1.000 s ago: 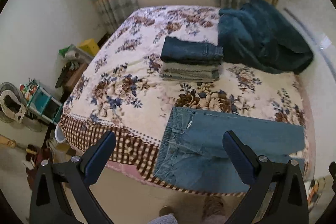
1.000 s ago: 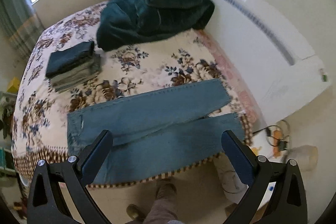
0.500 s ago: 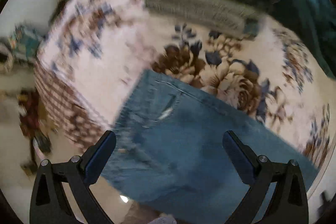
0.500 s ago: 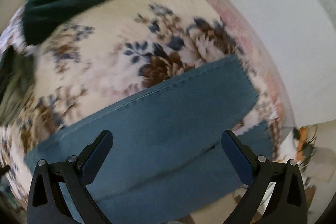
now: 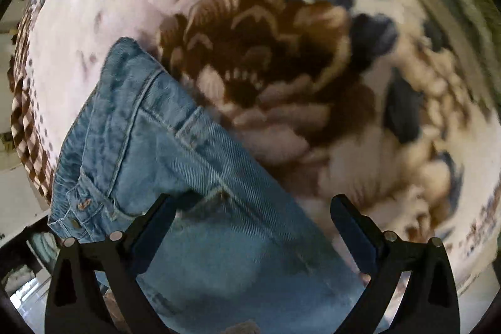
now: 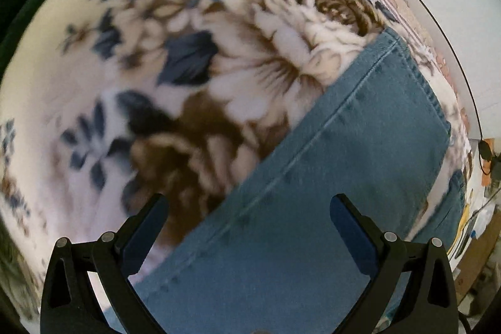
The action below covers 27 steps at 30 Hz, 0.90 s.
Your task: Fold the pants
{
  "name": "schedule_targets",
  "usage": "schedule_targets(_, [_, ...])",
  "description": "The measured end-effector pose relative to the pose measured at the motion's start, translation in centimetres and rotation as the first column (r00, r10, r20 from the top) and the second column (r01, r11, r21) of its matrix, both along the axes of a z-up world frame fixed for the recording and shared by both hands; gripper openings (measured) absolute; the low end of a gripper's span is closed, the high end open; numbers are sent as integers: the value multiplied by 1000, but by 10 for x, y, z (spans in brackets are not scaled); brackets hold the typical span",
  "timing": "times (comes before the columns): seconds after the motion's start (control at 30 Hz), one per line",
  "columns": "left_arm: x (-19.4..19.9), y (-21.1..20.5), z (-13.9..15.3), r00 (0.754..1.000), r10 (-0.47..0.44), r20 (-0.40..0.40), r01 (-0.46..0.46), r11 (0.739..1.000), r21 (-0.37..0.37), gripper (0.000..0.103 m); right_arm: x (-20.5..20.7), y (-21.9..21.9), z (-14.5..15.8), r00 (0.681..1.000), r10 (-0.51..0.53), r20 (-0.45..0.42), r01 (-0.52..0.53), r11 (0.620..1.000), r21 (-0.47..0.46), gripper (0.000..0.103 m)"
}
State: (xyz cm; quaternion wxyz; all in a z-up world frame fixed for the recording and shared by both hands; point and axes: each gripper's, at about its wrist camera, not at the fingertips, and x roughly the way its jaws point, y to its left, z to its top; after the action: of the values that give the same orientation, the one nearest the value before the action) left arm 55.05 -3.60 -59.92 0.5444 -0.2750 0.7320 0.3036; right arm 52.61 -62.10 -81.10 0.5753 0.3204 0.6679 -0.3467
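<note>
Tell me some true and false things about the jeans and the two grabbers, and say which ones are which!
1. The left gripper is open, over the waistband end of the blue jeans. True.
2. The right gripper is clamped shut on a jeans leg. False: its fingers stand wide apart, holding nothing, above the leg near its hem.
3. The jeans lie on a floral blanket. True.
4. The blanket is plain green. False: it is pale with brown flowers and blue leaves.
5. The jeans are red. False: they are blue denim.
</note>
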Motion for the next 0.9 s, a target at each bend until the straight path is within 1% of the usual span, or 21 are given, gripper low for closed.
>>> schedule_targets(0.1, [11,-2,-6,999,-22,-34,23,999,37,101,5,1,-14,1000,1,-23,-1,1000,3,103])
schedule_targets(0.17, [16,-2,-5,999,-37,-31,39,997,60,101,8,4,-22,999,11,-33,-10,1000,12,98])
schedule_targets(0.2, [19,-3,-1,999,-50,-17,51,996,69,95,9,5,-22,999,10,-33,-10,1000,16,96])
schedule_targets(0.23, [23,-4,4,998,-67,16,66,996,66,81,9,5,-23,999,11,-31,-11,1000,16,92])
schedule_targets(0.27, [27,-4,10,995,-94,43,91,993,69,73,8,4,-21,999,11,-31,-10,1000,17,86])
schedule_targets(0.3, [28,-8,17,991,-122,52,118,990,83,59,6,4,-20,999,11,-34,-10,1000,17,82])
schedule_targets(0.33, [29,-11,25,988,-142,56,137,986,96,46,5,4,-18,999,12,-31,-12,1000,19,75])
schedule_targets(0.37, [29,-12,34,985,-158,66,151,983,107,40,3,2,-16,999,14,-30,-13,1000,18,66])
schedule_targets(0.4, [26,-11,40,983,-159,95,149,983,106,35,1,0,-15,999,15,-31,-15,1000,16,61])
schedule_targets(0.43, [22,-10,47,980,-157,125,145,984,101,29,-2,-1,-14,1000,14,-21,-14,1000,21,49])
schedule_targets(0.47, [20,-10,54,976,-151,158,138,986,93,27,-5,-1,-12,1000,12,-7,-11,1000,29,35])
schedule_targets(0.5, [17,-9,62,970,-145,193,131,988,85,25,-8,-1,-10,1000,12,6,-12,999,38,28])
schedule_targets(0.53, [15,-9,71,964,-141,225,127,989,77,23,-15,-2,-12,1000,11,16,-11,999,42,17])
schedule_targets(0.57, [11,-8,76,960,-137,243,124,990,72,22,-19,0,-10,999,7,35,-8,999,41,13])
schedule_targets(0.63, [4,-6,90,947,-134,293,122,991,60,21,-24,7,-3,998,17,61,-19,999,31,8])
schedule_targets(0.7, [-7,-5,108,931,-131,342,123,991,45,20,-32,14,7,995,24,93,-27,999,28,6])
schedule_targets(0.73, [-21,-5,114,924,-124,361,118,992,39,18,-38,19,16,993,30,115,-33,999,26,6])
schedule_targets(0.83, [-52,4,147,897,-65,438,77,997,-10,13,-63,27,41,985,25,173,-32,999,33,6])
schedule_targets(0.9, [-88,17,153,878,-30,478,58,997,-43,12,-89,28,61,976,6,217,-17,999,48,5])
